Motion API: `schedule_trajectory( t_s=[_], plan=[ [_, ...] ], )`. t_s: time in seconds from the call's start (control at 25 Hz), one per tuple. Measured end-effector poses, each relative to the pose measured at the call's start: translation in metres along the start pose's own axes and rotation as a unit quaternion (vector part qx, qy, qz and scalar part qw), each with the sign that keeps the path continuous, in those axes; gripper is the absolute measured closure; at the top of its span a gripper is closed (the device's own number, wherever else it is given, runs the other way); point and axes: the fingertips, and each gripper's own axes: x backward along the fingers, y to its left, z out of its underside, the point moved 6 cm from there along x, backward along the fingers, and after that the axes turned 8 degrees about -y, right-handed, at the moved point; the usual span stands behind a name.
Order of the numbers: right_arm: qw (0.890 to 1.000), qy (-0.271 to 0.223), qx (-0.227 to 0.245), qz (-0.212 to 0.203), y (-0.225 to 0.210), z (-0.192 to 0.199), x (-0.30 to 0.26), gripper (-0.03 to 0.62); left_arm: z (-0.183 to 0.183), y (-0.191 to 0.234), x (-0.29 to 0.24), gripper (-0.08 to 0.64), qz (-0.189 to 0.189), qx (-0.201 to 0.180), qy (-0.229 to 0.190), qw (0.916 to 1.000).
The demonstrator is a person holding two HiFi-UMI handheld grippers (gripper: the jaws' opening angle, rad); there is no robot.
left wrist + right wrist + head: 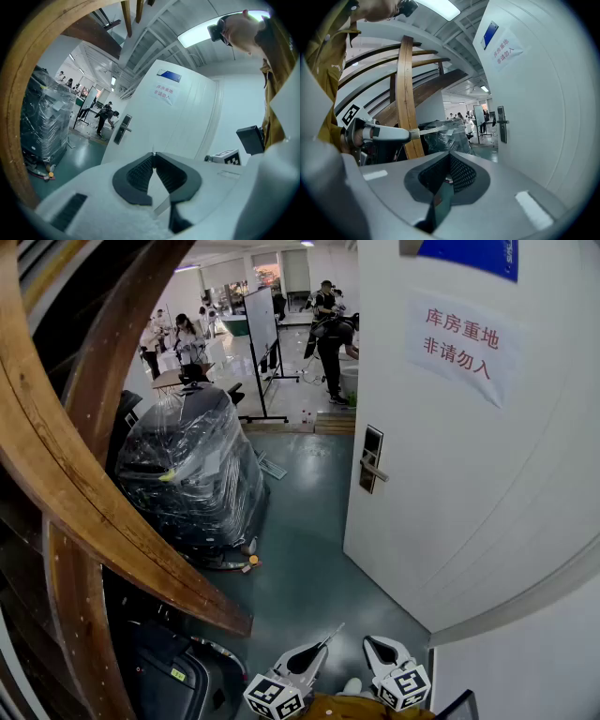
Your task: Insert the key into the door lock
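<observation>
The white door (469, 474) stands on the right, with its dark lock plate and lever handle (371, 458) well ahead of both grippers. The lock also shows far off in the left gripper view (123, 129) and the right gripper view (502, 123). My left gripper (322, 647) is low in the head view, shut on a thin metal key (333, 634) whose blade points forward and right. The key's tip barely shows past the closed pads (153, 153), and its blade is seen from the side (429, 131). My right gripper (368, 641) is beside it, shut and holding nothing (449, 154).
A machine wrapped in clear plastic (187, 474) stands left of the green floor strip (309, 559) leading to the door. Curved wooden beams (84, 502) cross the left side. A whiteboard on a stand (261, 324) and several people are in the far room. A paper sign (459, 343) hangs on the door.
</observation>
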Motion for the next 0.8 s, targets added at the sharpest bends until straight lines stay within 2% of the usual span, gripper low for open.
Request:
schedule_trajectory(
  t_s=[0.16, 0.36, 0.56, 0.8],
  plan=[
    [1.000, -0.005, 0.005, -0.001, -0.001, -0.003, -0.006, 0.588, -0.008, -0.001, -0.004, 0.535, 0.001, 0.001, 0.008, 1.0000],
    [1.000, 0.005, 0.007, -0.005, 0.004, -0.002, -0.009, 0.588, -0.005, 0.007, 0.001, 0.535, 0.001, -0.007, -0.007, 0.9999],
    [1.000, -0.015, -0.007, -0.009, 0.008, -0.008, -0.013, 0.586, -0.007, 0.010, 0.005, 0.535, 0.005, -0.001, -0.001, 1.0000],
    [0.999, -0.026, -0.027, 0.020, 0.017, 0.000, -0.024, 0.586, -0.013, 0.037, 0.023, 0.535, 0.001, 0.018, 0.024, 0.9995]
  ],
)
